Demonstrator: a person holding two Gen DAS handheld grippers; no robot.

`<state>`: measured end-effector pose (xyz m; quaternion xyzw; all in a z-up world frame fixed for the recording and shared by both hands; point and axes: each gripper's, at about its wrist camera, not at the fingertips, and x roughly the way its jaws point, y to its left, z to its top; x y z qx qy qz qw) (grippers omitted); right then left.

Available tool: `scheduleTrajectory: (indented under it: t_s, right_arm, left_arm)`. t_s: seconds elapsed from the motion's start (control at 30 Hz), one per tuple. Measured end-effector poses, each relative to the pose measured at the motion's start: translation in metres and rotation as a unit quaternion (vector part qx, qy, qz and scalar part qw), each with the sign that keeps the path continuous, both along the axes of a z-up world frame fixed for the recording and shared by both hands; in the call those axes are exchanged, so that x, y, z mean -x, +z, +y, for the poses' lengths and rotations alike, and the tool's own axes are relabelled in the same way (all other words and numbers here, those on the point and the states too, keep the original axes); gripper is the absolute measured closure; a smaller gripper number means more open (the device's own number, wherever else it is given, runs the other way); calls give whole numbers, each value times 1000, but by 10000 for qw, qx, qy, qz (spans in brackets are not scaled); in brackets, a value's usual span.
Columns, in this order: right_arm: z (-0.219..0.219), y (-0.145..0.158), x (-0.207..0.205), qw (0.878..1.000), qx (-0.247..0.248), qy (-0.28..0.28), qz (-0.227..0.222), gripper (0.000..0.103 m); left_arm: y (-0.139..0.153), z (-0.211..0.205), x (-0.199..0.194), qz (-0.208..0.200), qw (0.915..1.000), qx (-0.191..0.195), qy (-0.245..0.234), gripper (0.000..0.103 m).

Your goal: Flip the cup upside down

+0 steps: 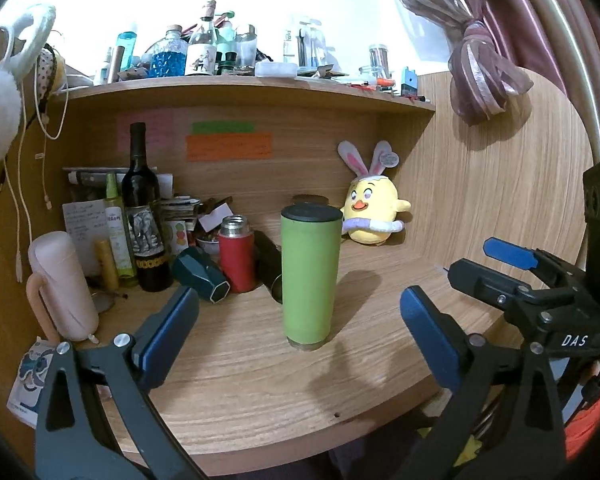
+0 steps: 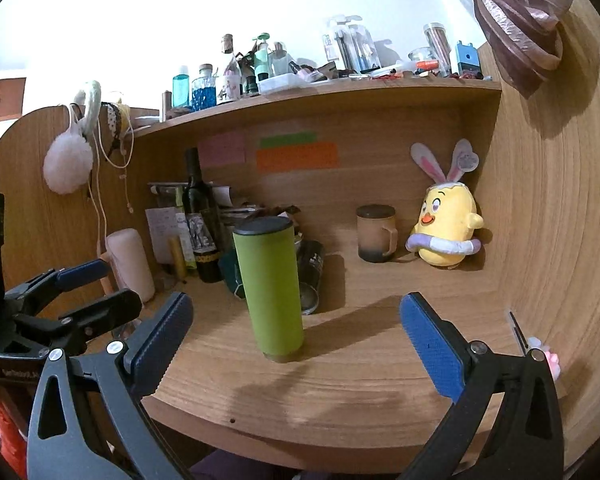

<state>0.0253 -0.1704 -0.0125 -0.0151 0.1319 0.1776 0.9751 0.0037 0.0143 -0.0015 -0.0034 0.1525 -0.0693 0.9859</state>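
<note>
A tall green cup (image 1: 309, 276) with a black end on top stands upright on the wooden desk (image 1: 260, 392). It also shows in the right wrist view (image 2: 271, 288). My left gripper (image 1: 298, 336) is open and empty, its blue pads either side of the cup's base but nearer the camera. My right gripper (image 2: 296, 340) is open and empty, a little in front of the cup. In the left wrist view the right gripper (image 1: 500, 268) sits at the right edge; in the right wrist view the left gripper (image 2: 84, 288) sits at the left.
Behind the cup lie a red flask (image 1: 237, 254), a dark wine bottle (image 1: 142, 216), a teal cup on its side (image 1: 201, 274) and a black can (image 2: 312, 280). A brown mug (image 2: 376, 238) and yellow plush chick (image 2: 446, 232) stand at the back right. A pink bottle (image 1: 62, 286) stands left.
</note>
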Motion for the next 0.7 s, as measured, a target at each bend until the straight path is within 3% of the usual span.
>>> scheduleTrajectory:
  t_s: [0.7]
  right_arm:
    - [5, -6, -2, 10000, 21, 5, 90, 0]
  left_arm:
    - [-6, -1, 0, 18, 10000, 5, 82, 0]
